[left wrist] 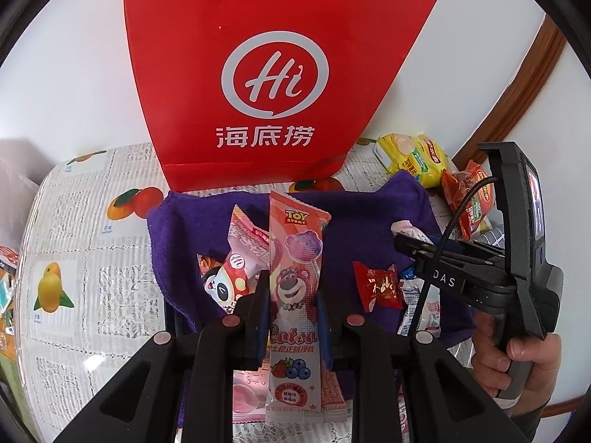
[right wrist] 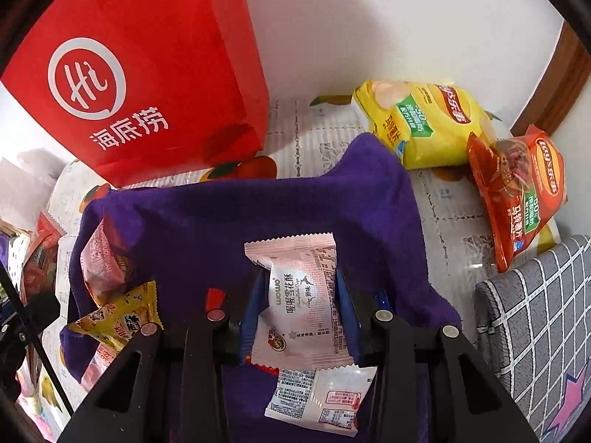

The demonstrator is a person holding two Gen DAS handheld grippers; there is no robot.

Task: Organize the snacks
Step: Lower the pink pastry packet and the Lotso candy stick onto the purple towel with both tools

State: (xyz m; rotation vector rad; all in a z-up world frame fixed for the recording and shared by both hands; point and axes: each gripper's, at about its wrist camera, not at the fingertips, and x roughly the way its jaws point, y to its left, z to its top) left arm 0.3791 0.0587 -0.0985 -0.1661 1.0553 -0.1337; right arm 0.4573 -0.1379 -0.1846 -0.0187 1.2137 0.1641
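Left gripper [left wrist: 293, 295]: clamped on pink lollipop packet [left wrist: 295, 284], upright above purple cloth [left wrist: 369, 221].
Right gripper [right wrist: 299, 306]: clamped on pale pink snack packet [right wrist: 303, 295], over the cloth.
Red bag [left wrist: 273, 74]: standing behind the cloth.
Chip bags [right wrist: 424, 122]: right of the cloth.

fruit-print tablecloth [left wrist: 92, 258], grey checked cushion [right wrist: 535, 313], white wall [right wrist: 369, 18]

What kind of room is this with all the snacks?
Probably a home, maybe a dining table. A fruit-print tablecloth covers it, a red takeaway bag stands against a plain wall, and chip bags lie about.
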